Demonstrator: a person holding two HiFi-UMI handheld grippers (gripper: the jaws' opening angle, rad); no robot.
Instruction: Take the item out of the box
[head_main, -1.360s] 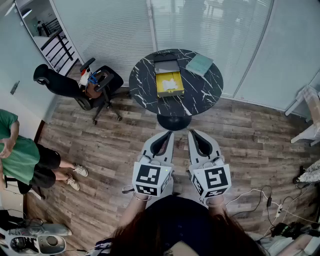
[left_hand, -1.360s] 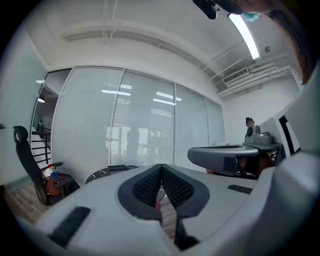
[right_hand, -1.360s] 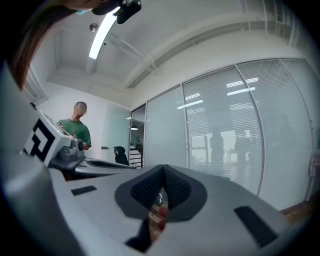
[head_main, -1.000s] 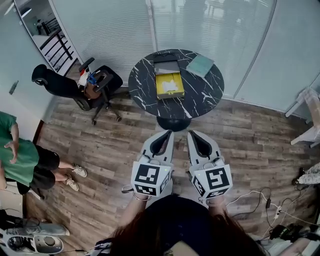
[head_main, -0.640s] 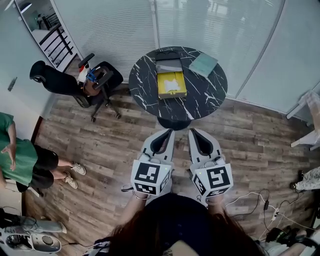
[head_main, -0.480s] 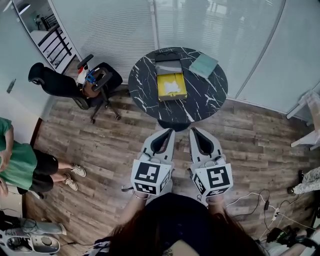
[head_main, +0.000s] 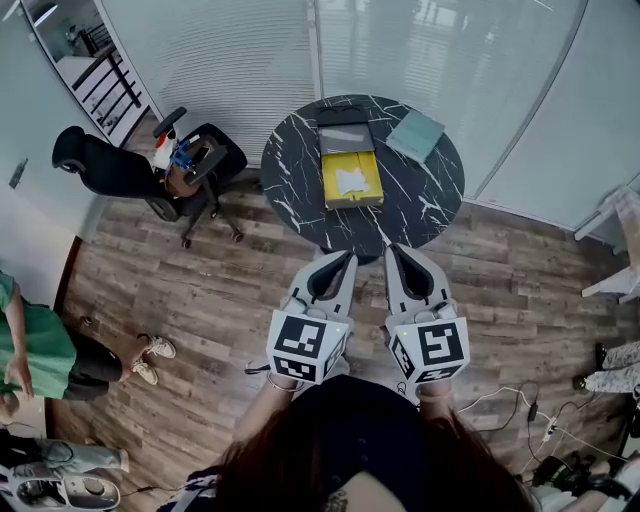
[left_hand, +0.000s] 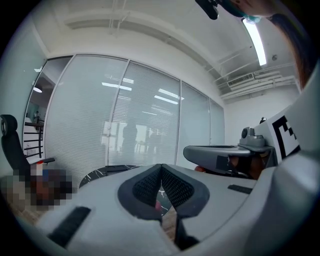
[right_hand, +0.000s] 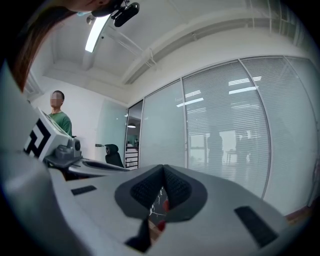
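The left gripper (head_main: 342, 258) and right gripper (head_main: 392, 250) are hovering side by side over the wooden floor (head_main: 200, 300). Both are pointing forward, each with its jaws pressing together on nothing. Just beyond their tips the round marble table (head_main: 295, 170) is standing, its near edge almost under them. Straight ahead of the gap between the grippers the box (head_main: 330, 196) is lying open. Its long axis is running away from them, and its dark lid (head_main: 343, 130) is folding back at the far end. A white item (head_main: 350, 180) is resting inside on yellow lining, too small to tell its shape. Bare tabletop is showing on both sides of the box. A teal book (head_main: 417, 135) is lying ahead-right of the right gripper, apart from the box. An office chair (head_main: 150, 175) is standing far left of the left gripper.
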